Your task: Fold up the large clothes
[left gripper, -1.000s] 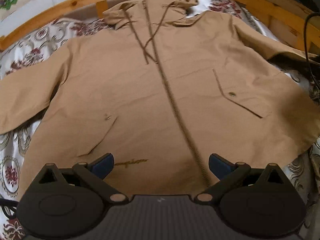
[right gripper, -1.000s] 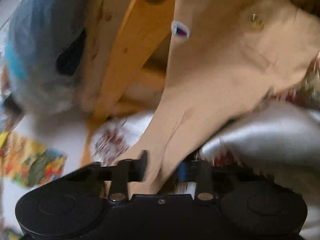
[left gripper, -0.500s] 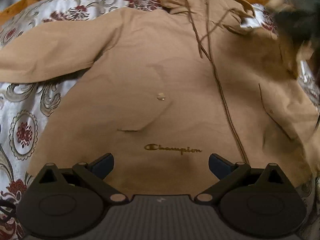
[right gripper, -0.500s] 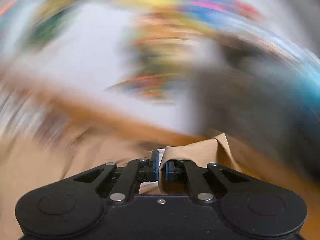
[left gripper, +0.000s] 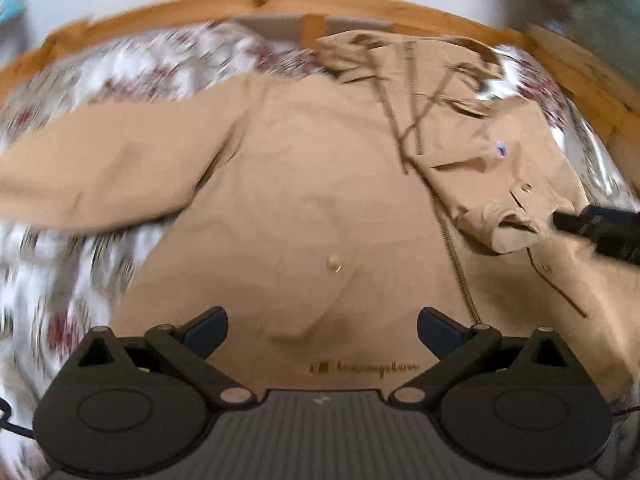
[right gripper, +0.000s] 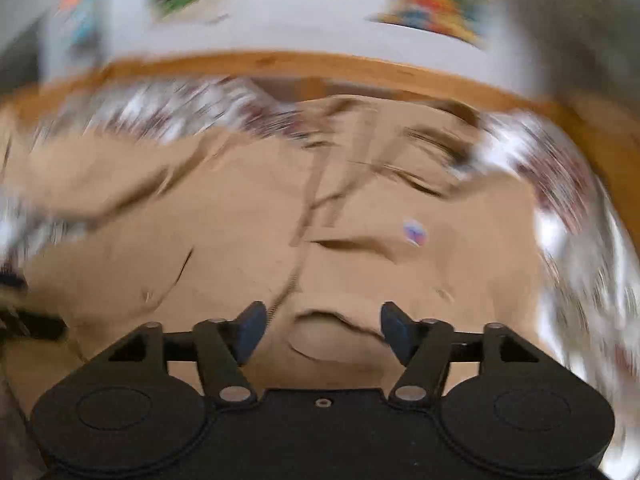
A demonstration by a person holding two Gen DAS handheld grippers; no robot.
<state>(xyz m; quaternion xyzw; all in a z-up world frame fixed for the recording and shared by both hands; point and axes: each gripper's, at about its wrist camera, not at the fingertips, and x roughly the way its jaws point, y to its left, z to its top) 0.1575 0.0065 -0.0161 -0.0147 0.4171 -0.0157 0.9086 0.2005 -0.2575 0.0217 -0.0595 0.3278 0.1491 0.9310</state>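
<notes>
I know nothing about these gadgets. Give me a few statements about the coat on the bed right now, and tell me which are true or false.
1. The tan coat lies on a flower-patterned bedspread. True.
2. One sleeve is folded across the coat's front. True.
3. The right gripper is clamped on the cuff. False: its jaws are opening, the cuff loose between them.
4. The left gripper holds the hood. False: its jaws stand open, empty.
5. The bed frame is metal. False: it is wood.

Each black claw [left gripper: 322,328] has round housings, silver pivot screws, dark-blue fingertips [right gripper: 251,330].
</notes>
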